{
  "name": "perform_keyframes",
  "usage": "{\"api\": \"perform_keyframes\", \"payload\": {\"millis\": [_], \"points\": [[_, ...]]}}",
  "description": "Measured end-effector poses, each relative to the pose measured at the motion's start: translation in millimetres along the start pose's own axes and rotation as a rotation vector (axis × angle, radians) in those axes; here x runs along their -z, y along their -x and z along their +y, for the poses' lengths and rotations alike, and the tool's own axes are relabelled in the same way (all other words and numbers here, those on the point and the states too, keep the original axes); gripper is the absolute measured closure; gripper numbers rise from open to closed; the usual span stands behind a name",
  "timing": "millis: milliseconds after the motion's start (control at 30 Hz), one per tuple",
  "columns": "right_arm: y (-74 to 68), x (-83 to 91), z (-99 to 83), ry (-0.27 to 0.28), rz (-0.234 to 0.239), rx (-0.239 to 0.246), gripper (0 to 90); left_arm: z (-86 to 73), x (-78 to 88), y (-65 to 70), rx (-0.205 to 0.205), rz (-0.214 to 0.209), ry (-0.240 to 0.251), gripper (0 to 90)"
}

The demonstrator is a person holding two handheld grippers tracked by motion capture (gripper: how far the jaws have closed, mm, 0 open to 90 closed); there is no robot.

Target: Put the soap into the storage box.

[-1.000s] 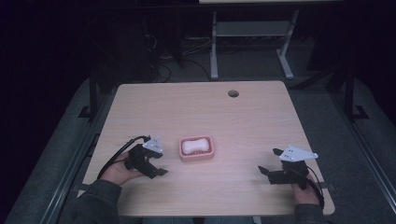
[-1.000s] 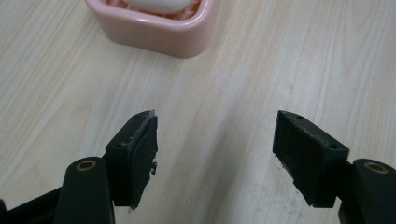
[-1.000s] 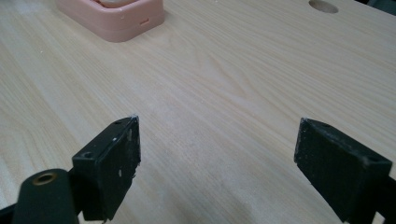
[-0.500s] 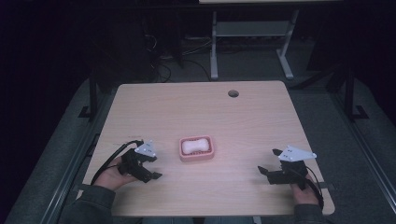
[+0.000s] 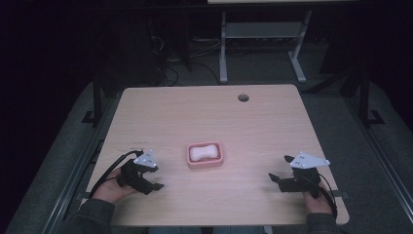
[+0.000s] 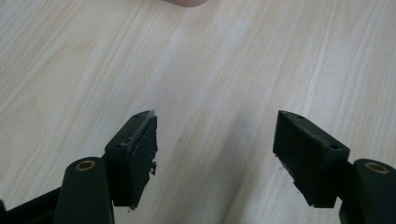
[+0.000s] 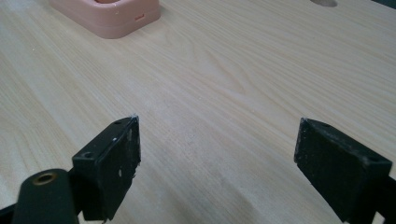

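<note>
A pink soap dish [image 5: 205, 155] with a white bar of soap [image 5: 204, 151] in it sits near the middle of the wooden table [image 5: 209, 117]. My left gripper [image 5: 155, 181] rests low at the front left, a short way left of the dish, open with bare wood between its pads [image 6: 140, 149]. A sliver of the pink dish [image 6: 184, 2] touches the top edge of the left gripper view. At the front right, my right gripper [image 5: 280, 170] is open too, and nothing lies between its jaws. The right gripper view has the dish [image 7: 109, 16] at its upper left.
A round cable hole [image 5: 243, 97] is cut in the table near its far edge. Black cables [image 5: 114, 163] trail from the left gripper. Beyond the table stands a grey metal frame [image 5: 258, 39] on a dark floor.
My left hand and its gripper have slid back toward the front left corner, away from the soap dish. The right gripper has kept still.
</note>
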State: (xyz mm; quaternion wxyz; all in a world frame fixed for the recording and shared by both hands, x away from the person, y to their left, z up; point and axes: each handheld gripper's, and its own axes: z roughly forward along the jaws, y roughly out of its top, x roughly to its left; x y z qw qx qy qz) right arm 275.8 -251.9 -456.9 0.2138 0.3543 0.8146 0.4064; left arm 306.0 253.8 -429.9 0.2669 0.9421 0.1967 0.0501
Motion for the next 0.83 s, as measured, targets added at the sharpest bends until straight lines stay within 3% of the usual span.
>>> {"api": "perform_keyframes", "payload": {"millis": [567,833], "points": [[-1.8,-0.6,0.0,-0.002,0.007,0.005,13.7,-13.8,-1.8,15.5,0.000,0.035,0.007,28.5],[-2.4,-4.7,0.8,-0.003,-0.002,-0.003,13.7,-14.2,0.3,14.5,0.008,0.045,0.022,28.2]]}}
